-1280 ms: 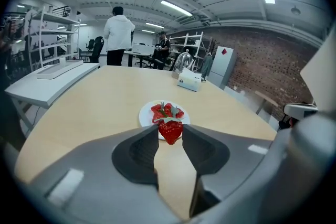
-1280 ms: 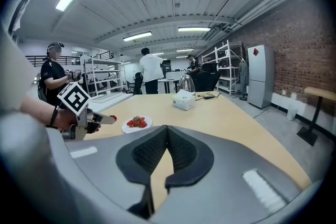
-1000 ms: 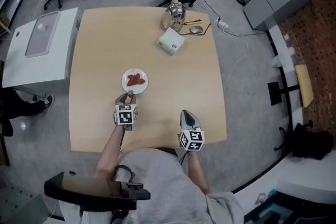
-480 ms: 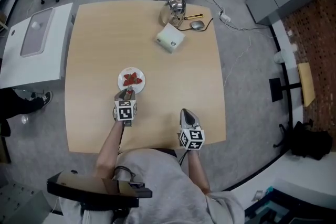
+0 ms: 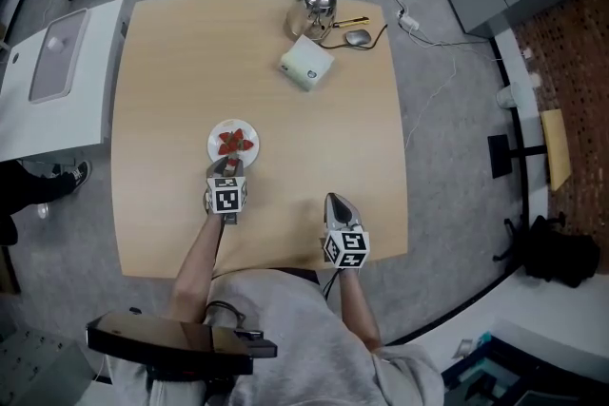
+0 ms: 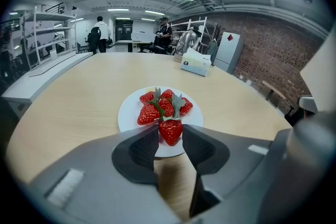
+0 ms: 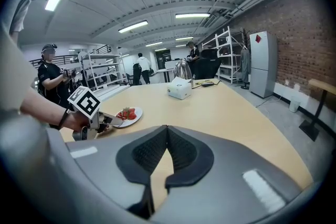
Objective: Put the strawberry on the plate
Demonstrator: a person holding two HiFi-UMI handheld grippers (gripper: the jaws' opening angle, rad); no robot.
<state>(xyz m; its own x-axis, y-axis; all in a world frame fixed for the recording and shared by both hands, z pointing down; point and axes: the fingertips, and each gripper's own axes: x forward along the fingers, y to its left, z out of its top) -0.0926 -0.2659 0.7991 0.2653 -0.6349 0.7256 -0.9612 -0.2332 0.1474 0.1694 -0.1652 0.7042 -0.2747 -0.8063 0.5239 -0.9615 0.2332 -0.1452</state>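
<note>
A white plate with several red strawberries lies on the wooden table, left of centre. My left gripper is at the plate's near edge, shut on one more strawberry. That berry is over the near rim of the plate, just in front of the pile. Whether it touches the plate I cannot tell. My right gripper hovers over bare table to the right, jaws together with nothing between them. From there the plate and the left gripper show at the left.
A white box, a metal kettle and a mouse with cables sit at the table's far edge. A white cabinet stands left of the table. People and office chairs are in the background.
My left gripper has sunk and edged a little closer to the plate, still with the strawberry in it. The right gripper has barely shifted.
</note>
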